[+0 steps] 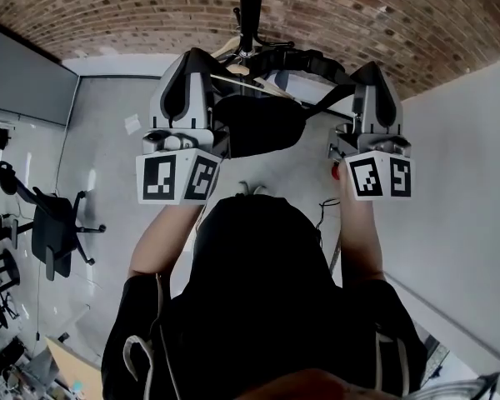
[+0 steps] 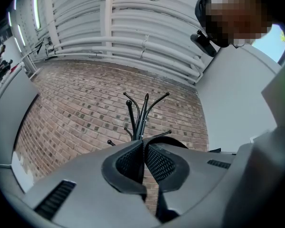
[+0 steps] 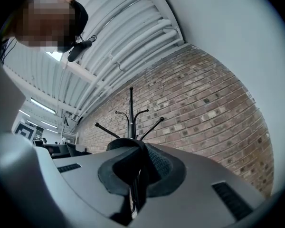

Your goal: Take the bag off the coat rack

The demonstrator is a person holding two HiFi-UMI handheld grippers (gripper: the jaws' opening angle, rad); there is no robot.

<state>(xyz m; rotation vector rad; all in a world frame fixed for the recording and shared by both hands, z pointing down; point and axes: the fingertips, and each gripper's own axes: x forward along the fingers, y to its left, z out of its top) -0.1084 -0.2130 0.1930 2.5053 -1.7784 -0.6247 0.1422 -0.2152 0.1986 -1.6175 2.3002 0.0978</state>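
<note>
Head view: the black bag (image 1: 258,123) is seen hung between the two raised grippers, just in front of the coat rack (image 1: 251,7). The left gripper (image 1: 192,57) and right gripper (image 1: 372,71) are each clamped tight on its strap (image 1: 314,60).

Ahead of you a brick wall (image 1: 108,7) meets the pale grey floor (image 1: 108,115). A black office chair (image 1: 50,227) stands at your left and a white wall (image 1: 467,182) runs along your right. Overhead, white pipes (image 2: 133,42) and strip lights (image 3: 42,106) cross the ceiling.
</note>
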